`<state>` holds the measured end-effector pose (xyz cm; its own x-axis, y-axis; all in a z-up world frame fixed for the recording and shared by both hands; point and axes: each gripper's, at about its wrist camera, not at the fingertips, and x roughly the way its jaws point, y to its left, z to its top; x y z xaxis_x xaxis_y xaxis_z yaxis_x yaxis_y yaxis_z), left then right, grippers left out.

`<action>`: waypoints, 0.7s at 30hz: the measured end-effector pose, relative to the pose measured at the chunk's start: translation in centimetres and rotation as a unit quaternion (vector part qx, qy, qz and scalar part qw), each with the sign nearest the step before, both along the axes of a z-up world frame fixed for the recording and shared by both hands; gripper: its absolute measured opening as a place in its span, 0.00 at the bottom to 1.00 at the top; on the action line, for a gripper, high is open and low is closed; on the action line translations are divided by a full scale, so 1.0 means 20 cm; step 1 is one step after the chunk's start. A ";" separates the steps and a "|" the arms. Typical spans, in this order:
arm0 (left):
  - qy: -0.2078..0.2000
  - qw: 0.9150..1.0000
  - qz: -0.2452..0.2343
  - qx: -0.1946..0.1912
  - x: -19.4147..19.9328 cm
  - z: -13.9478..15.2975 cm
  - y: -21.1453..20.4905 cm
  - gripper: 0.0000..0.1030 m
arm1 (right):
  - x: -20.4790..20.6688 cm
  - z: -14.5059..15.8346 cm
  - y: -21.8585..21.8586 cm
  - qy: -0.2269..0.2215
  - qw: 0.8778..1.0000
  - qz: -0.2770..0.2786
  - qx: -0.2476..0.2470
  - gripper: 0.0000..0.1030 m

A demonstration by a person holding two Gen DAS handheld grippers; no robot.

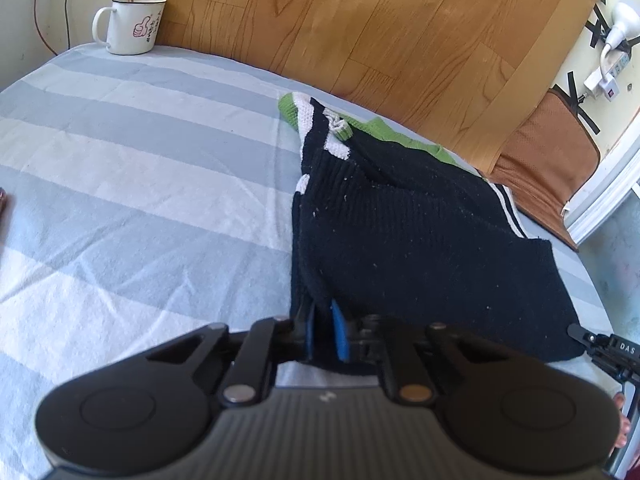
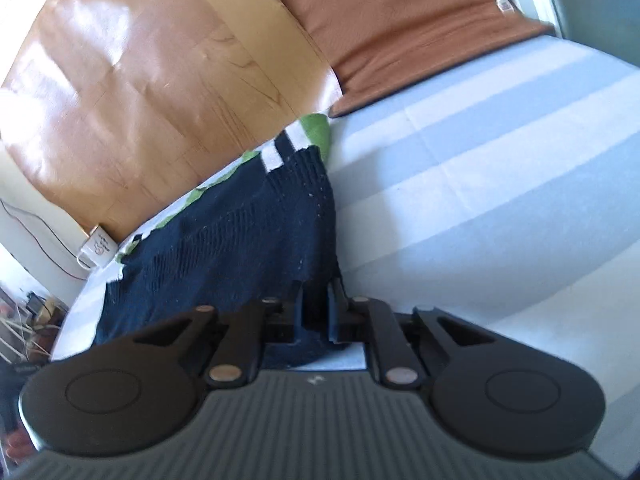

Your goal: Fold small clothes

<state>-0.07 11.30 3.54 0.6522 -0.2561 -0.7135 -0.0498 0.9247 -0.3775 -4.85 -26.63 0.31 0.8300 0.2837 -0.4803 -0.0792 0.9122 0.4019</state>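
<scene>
Item: black knitted sweater (image 1: 400, 232) with white and green trim, lying on our striped bedsheet (image 1: 140, 168), towards its right side in the left view; near edge gathered up; our left gripper (image 1: 325, 334) clamped on the near left corner, cloth between the blue pads; our right gripper (image 2: 320, 312) clamped on the near right corner; beyond: white mug (image 1: 130, 26) at far left, wooden panel (image 1: 360, 20) behind, brown cushion (image 2: 400, 20) far right.
</scene>
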 end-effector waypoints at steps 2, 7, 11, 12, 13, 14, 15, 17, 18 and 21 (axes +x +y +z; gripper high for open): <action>0.002 1.000 -0.001 0.001 -0.01 0.00 0.01 0.09 | -0.01 0.00 -0.03 0.001 1.000 -0.004 0.009 0.09; 0.006 1.000 0.011 -0.013 -0.05 0.02 0.07 0.14 | -0.01 -0.01 -0.08 0.022 0.998 -0.009 0.063 0.12; 0.000 1.000 0.005 -0.027 -0.15 0.06 0.09 0.38 | -0.06 0.03 -0.11 0.034 0.996 -0.004 0.084 0.30; 0.001 0.999 0.003 -0.040 -0.16 0.07 0.10 0.44 | -0.07 0.03 -0.13 0.038 0.994 -0.004 0.103 0.34; 0.004 0.998 0.000 -0.057 -0.17 0.07 0.10 0.44 | -0.08 0.02 -0.15 0.045 0.991 -0.004 0.122 0.35; 0.009 0.997 -0.003 -0.077 -0.18 0.07 0.11 0.46 | -0.09 0.01 -0.16 0.052 0.989 -0.005 0.140 0.35; 0.014 0.995 -0.005 -0.098 -0.17 0.05 0.11 0.50 | -0.10 -0.01 -0.17 0.056 0.986 -0.004 0.157 0.35; 0.025 0.990 -0.006 -0.138 -0.15 0.02 0.11 0.56 | -0.11 -0.03 -0.17 0.065 0.980 0.002 0.188 0.36; 0.031 0.988 -0.007 -0.154 -0.14 0.00 0.10 0.58 | -0.11 -0.04 -0.16 0.070 0.978 0.006 0.199 0.37; 0.050 0.981 0.008 -0.190 -0.09 -0.08 0.05 0.77 | -0.07 -0.08 -0.12 0.082 0.976 0.001 0.200 0.46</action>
